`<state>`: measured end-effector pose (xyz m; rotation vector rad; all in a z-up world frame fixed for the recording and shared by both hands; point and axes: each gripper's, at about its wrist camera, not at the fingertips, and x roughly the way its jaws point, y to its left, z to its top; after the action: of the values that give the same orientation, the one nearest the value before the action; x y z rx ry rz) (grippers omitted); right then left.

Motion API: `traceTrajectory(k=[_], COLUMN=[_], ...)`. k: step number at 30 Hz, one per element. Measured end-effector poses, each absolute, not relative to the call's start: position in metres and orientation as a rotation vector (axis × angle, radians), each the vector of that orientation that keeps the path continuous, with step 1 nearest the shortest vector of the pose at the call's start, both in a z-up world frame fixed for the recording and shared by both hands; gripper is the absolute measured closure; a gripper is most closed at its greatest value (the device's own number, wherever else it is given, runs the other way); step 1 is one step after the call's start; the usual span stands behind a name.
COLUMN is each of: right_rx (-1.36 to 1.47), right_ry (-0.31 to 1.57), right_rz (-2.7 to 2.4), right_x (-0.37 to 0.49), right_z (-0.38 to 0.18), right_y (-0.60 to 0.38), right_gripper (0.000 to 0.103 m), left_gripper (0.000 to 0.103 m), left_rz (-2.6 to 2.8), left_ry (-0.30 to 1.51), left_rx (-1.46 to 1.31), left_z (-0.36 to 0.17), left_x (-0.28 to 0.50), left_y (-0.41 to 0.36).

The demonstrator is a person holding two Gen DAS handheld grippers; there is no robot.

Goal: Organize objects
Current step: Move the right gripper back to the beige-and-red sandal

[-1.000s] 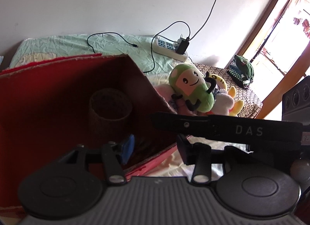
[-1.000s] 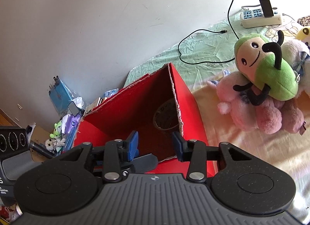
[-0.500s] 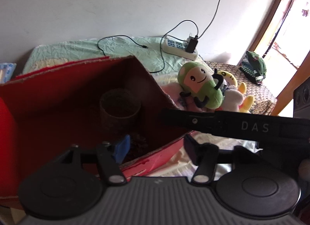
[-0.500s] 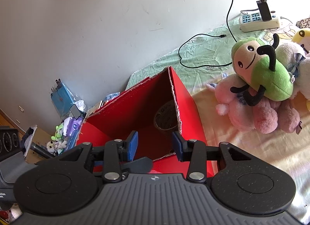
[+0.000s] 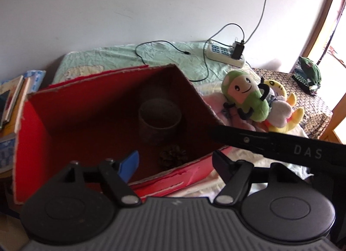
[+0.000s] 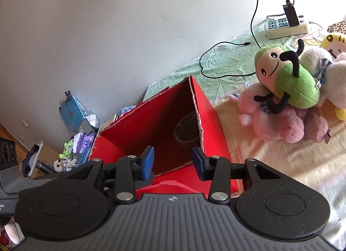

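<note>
An open red cardboard box [image 5: 101,119] [image 6: 151,125] sits on the bed. Inside it stand a brown round container [image 5: 160,119] [image 6: 186,129] and, on the box floor just in front of it, a dark pine cone [image 5: 173,158]. My left gripper [image 5: 175,164] hovers over the box's near edge. Its jaws are opening and nothing is between the pads; the pine cone lies loose below them. My right gripper [image 6: 173,163] hangs open and empty above the box's near corner. Its black body [image 5: 281,147] crosses the left wrist view.
A green plush [image 5: 246,99] [image 6: 287,82] lies on a pink plush [image 6: 287,121] beside a yellow one [image 5: 281,103], right of the box. A power strip [image 5: 225,56] with cables sits by the wall. Books [image 5: 13,99] and floor clutter [image 6: 73,147] lie left of the box.
The left jaws have spread wider and the gripper has pulled up and back from the box. The pine cone now shows lying on the box floor. The right gripper has hardly shifted.
</note>
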<state>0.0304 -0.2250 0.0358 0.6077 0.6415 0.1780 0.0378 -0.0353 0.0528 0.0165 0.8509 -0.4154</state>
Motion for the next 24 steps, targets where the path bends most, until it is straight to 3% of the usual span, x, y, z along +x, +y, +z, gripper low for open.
traceTrajectory(k=[13,24], right_rx=[0.636,0.65], right_ry=[0.622,0.664], right_rz=[0.176,0.173], right_x=[0.003,-0.018], right_z=[0.032,0.023], right_y=[-0.223,-0.217], right_gripper=[0.059,0.059], left_gripper=[0.01,0.01], left_rz=[-0.31,-0.253], left_ry=[0.812,0.827], left_rx=[0.071,0.102], left_z=[0.061,0.058], left_x=[0.006,-0.02], left_y=[-0.028,-0.027])
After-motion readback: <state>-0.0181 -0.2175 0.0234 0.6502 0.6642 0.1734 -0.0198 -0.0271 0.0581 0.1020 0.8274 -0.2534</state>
